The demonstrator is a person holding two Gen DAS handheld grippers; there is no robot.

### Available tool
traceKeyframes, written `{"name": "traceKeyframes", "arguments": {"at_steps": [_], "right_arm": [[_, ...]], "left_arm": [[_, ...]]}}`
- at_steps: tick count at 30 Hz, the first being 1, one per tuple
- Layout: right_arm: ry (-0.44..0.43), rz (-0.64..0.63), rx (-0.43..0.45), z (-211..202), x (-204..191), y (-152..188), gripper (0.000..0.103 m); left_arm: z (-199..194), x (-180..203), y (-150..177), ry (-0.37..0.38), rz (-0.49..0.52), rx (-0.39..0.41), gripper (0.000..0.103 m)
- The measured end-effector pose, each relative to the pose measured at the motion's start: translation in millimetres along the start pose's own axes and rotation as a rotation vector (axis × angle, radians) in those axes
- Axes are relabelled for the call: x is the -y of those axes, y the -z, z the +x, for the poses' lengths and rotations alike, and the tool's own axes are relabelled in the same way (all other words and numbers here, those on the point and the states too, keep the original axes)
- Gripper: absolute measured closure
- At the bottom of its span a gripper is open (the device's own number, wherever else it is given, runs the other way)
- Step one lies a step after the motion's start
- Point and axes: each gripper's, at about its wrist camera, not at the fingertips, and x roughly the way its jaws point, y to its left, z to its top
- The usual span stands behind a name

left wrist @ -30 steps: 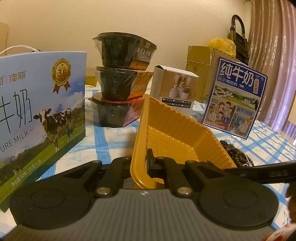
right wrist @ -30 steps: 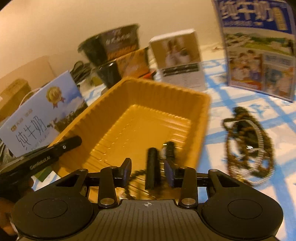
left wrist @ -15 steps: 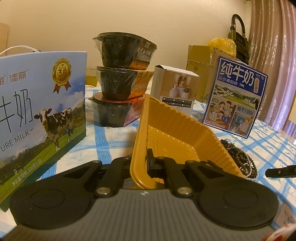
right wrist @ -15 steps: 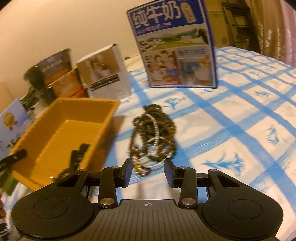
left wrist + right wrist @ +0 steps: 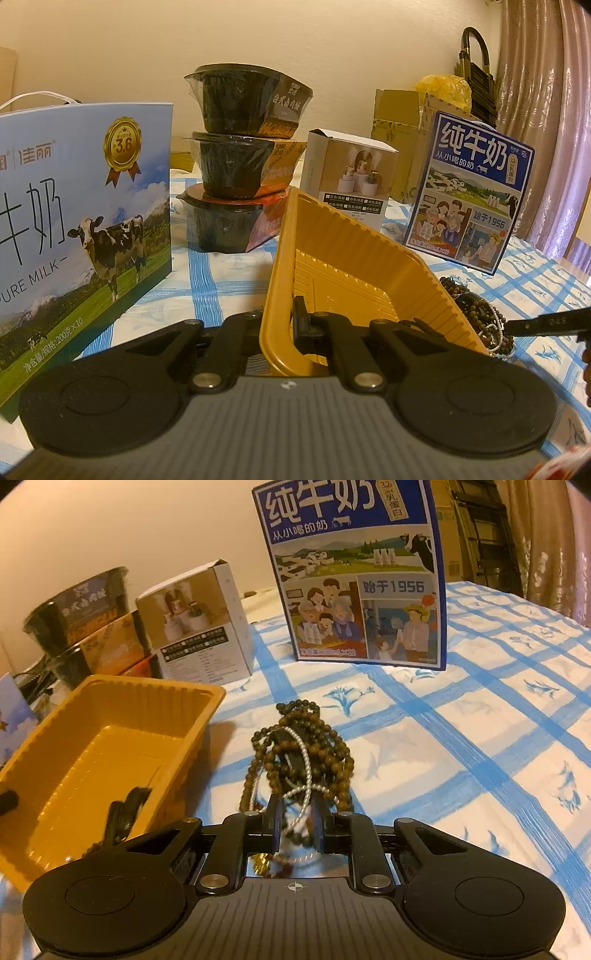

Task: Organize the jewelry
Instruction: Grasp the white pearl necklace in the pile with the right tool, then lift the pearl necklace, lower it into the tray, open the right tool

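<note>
While 1 tray [image 5: 110, 716] sits, 3 bowls [image 5: 240, 166].

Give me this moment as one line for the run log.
left gripper: shut on yellow tray rim | right gripper: fingers straddling bead pile on tablecloth, not closed | tray: holds one dark piece

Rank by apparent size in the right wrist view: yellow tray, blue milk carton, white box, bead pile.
1-2. yellow tray and blue milk carton: look alike in area; the tray is nearer the camera, so unranked.
3. white box.
4. bead pile, nearest the right gripper, yet smallest.
</note>
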Motion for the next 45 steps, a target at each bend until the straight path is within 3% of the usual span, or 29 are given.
{"name": "traceKeyframes", "arguments": {"at_steps": [7,8,9,11,17,22,36,45], "right_arm": [[0.037,-0.039,-0.001,23,-2,-9,0.084],[0.036,-0.043,-0.006,25,-2,-10,0.087],[0.026,-0.051,-0.009,27,-2,-10,0.101],[0.016,-0.075,-0.003,24,-6,-11,0.101],[-0.131,-0.137,0.054,-9,-34,-5,0.101],[-0.211,-0.109,0.027,-36,-42,13,0.101],[-0.248,-0.015,-0.128,-103,-21,69,0.101],[-0.2,-0.044,0.021,-141,-16,39,0.101]], "left_arm": [[0,0,1,-0.002,-0.002,-0.001,0.098],[0,0,1,-0.002,-0.003,-0.002,0.098],[-1,1,1,-0.001,-0.002,-0.001,0.098],[0,1,1,0.0,0.0,-0.001,0.098],[0,1,2,0.001,0.0,-0.001,0.098],[-1,0,2,0.0,-0.01,-0.005,0.098],[-3,0,2,0.001,-0.014,-0.002,0.098],[-3,1,2,0.001,-0.008,-0.001,0.098]]}}
